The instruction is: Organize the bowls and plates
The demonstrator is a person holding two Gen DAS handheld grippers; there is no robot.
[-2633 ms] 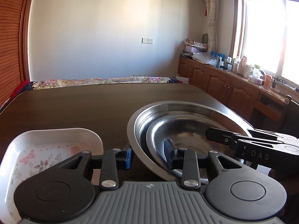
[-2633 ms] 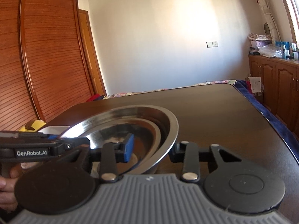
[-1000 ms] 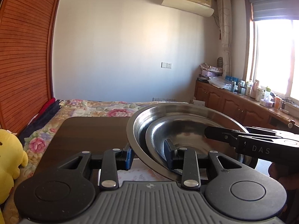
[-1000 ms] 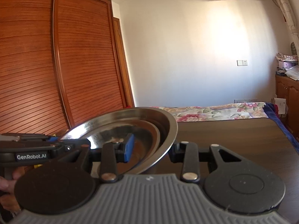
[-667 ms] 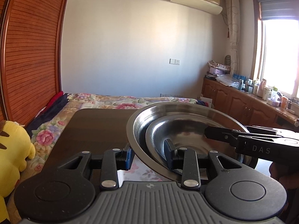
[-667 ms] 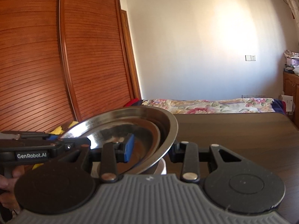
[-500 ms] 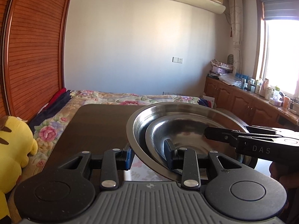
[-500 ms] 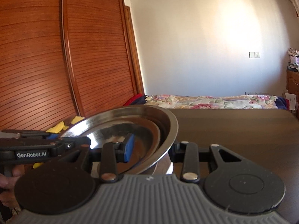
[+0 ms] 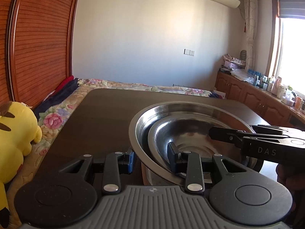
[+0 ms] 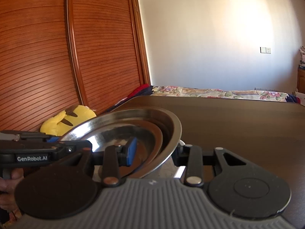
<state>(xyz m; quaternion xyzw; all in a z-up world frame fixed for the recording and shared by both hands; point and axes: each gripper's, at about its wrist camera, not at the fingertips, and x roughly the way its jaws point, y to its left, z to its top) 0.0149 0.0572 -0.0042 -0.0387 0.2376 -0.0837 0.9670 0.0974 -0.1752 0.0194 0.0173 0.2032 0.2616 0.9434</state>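
Bowls (image 9: 190,131): two nested, held above the counter (image 9: 99,120) | left tongs (image 9: 151,157) and right tongs (image 10: 155,150) each clamped on the outer rim | risk: inner bowl sliding out if tilted.

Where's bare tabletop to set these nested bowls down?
The dark table is bare from the bowls out to its far edge by the floral bedding, and rightward in the right wrist view. It is crowded directly under the bowls, where a white dish sits.
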